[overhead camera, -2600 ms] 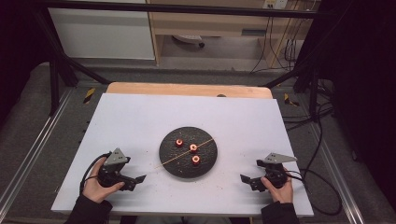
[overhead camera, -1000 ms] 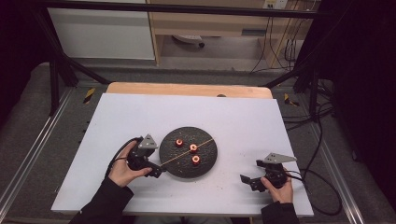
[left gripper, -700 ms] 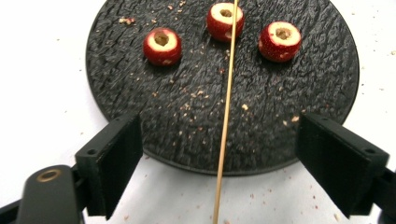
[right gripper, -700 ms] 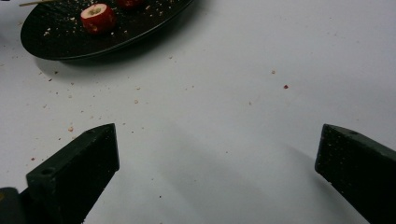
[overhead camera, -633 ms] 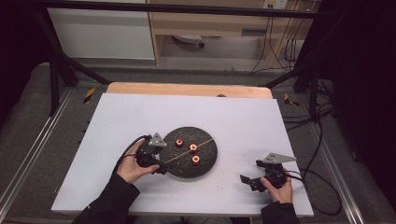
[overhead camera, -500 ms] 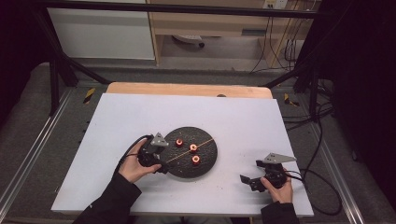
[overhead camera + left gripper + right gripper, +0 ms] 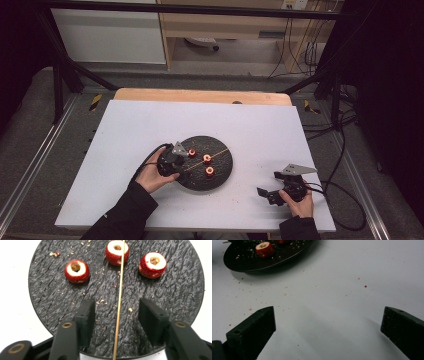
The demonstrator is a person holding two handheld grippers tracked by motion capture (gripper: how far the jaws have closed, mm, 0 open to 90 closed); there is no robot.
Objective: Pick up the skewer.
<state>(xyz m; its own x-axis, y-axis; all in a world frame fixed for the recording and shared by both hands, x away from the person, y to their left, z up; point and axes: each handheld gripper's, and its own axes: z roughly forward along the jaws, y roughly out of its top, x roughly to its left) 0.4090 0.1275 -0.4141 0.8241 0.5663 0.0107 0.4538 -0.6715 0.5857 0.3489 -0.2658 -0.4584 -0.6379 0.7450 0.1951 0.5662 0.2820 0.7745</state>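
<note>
**Left tongs closing around the skewer on the slate plate**

My left hand (image 7: 152, 175) reaches in from the near-left, forearm angled toward the middle of the table (image 7: 150, 125), wrist low so the left gripper (image 7: 117, 315) points across the near-left rim of the round black plate (image 7: 175, 290). Its jaws have just been closing and now stand half apart, one on each side of the thin wooden skewer (image 7: 119, 302), neither pad touching it. The skewer lies flat across the plate, running past the middle one of three hollowed red fruit pieces (image 7: 117, 252) toward the far rim.

My right hand (image 7: 297, 200) rests near the table's near-right corner, well apart from the plate, with the right gripper (image 7: 328, 327) held low and level over bare tabletop, its jaws spread wide with nothing between them.
</note>
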